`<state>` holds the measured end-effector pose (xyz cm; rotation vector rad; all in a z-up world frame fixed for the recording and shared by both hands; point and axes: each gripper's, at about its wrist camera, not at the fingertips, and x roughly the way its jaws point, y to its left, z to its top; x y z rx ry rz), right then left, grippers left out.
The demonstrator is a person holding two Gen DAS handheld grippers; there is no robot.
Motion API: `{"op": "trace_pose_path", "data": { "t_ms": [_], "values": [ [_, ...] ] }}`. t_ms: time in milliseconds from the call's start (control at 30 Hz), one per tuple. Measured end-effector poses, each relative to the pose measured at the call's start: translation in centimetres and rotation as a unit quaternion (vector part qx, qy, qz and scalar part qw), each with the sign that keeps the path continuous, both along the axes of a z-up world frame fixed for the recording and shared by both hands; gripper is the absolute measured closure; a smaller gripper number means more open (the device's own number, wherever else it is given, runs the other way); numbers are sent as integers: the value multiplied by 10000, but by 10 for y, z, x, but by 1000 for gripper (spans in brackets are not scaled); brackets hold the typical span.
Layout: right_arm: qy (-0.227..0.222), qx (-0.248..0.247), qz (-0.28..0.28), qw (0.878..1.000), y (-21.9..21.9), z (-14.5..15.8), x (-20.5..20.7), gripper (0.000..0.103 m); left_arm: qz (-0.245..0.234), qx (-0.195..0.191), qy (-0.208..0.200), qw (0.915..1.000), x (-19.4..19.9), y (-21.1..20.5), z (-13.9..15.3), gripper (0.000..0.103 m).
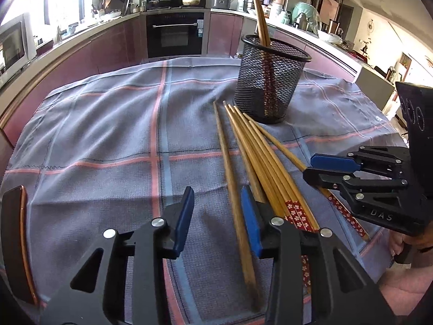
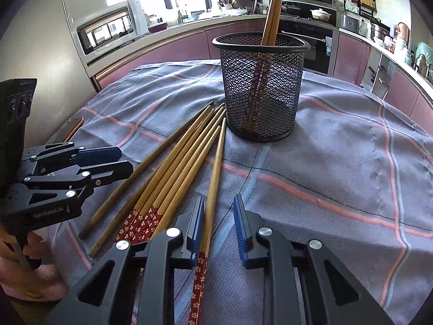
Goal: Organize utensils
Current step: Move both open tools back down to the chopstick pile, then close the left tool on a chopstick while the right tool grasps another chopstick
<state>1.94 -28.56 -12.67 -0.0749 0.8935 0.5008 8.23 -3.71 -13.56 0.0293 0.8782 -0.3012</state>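
A black mesh holder (image 1: 268, 81) (image 2: 261, 86) stands upright on the cloth with two wooden chopsticks (image 1: 261, 17) (image 2: 273, 10) in it. Several wooden chopsticks (image 1: 254, 157) (image 2: 178, 168), some with red flowered ends, lie fanned on the cloth in front of it. My left gripper (image 1: 217, 216) (image 2: 119, 159) is open and empty, low over the left side of the pile. My right gripper (image 2: 219, 223) (image 1: 316, 168) is open, low over the rightmost chopstick (image 2: 215, 176), which lies between its fingers.
A blue-grey checked cloth (image 1: 108, 135) (image 2: 338, 162) covers the table. A dark phone with a copper edge (image 1: 16, 241) (image 2: 74, 127) lies at the cloth's left side. Kitchen counters and an oven (image 1: 176, 33) stand behind.
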Motion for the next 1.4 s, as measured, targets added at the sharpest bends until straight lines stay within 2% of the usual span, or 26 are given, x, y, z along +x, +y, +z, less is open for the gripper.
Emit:
{"op": "trace_pose_path", "data": {
  "t_ms": [267,367,433,633,700,900,1033,1100,1233,1400],
  "values": [
    [39,89,5,10000,-2,0,0,82,-379,-209,-33,9991,-4,-12,4,68],
    [52,123,6,9999,-3,0,0,82,-522,-190,-66,9984,-6,-17,4,74],
    [50,128,7,9999,-3,0,0,81,-479,-66,-24,9988,-4,-19,1,79],
    [63,161,12,9998,-4,0,1,81,-314,-22,61,9995,2,-10,-6,76],
    [62,168,12,9998,-4,0,1,81,-242,79,143,9996,5,-9,-9,81],
    [61,130,-10,9999,-3,1,4,82,-157,14,202,9997,11,-5,-9,84],
    [40,62,-7,10000,2,2,6,82,-115,103,155,9998,18,-7,-8,83],
    [61,186,-39,9998,2,3,7,82,-100,58,157,9998,18,-6,-7,83],
    [69,560,301,9980,9,13,0,82,-74,66,168,9998,20,-1,-8,80],
    [258,811,719,9938,36,12,-1,84,-12,52,178,9998,20,2,-8,85]
  ]
}}
